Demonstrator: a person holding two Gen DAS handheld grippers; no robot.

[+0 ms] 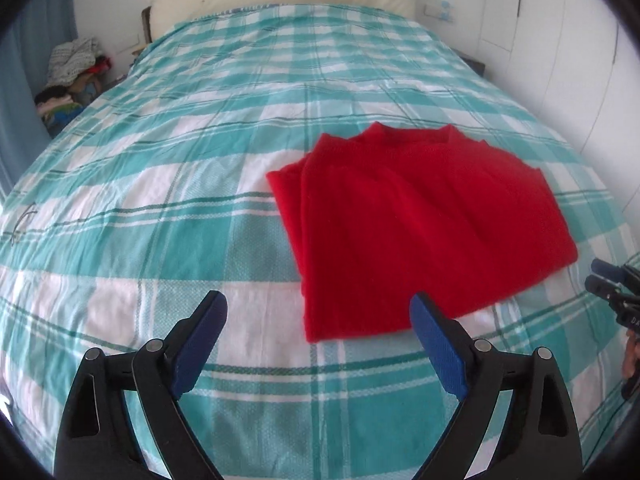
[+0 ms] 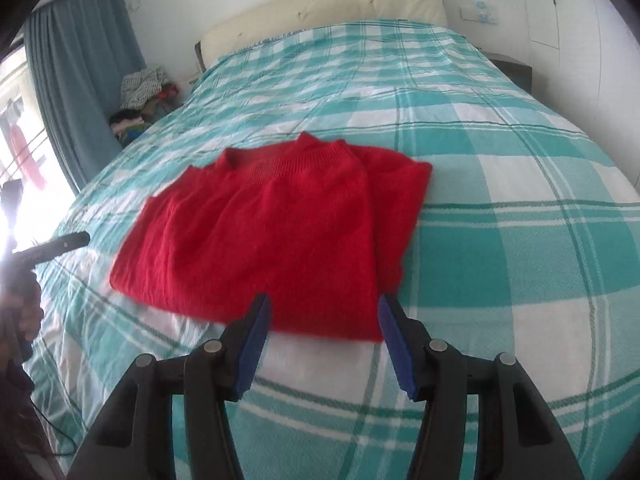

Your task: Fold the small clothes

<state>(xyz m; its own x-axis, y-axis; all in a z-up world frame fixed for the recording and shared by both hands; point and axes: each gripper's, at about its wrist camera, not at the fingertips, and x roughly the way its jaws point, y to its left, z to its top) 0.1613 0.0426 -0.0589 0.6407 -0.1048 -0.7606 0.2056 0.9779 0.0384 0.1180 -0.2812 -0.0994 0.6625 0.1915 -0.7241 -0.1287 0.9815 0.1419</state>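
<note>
A red knit sweater lies folded flat on the teal-and-white checked bed cover, collar toward the headboard. My left gripper is open and empty, just above the sweater's near left corner. My right gripper is open and empty at the sweater's near edge, jaws on either side of its near right part. The right gripper also shows at the right edge of the left wrist view. The left gripper shows at the left edge of the right wrist view.
A cream headboard stands at the far end of the bed. A pile of clothes sits beside the bed at the far left, next to a blue curtain. White walls and cabinet doors run along the right.
</note>
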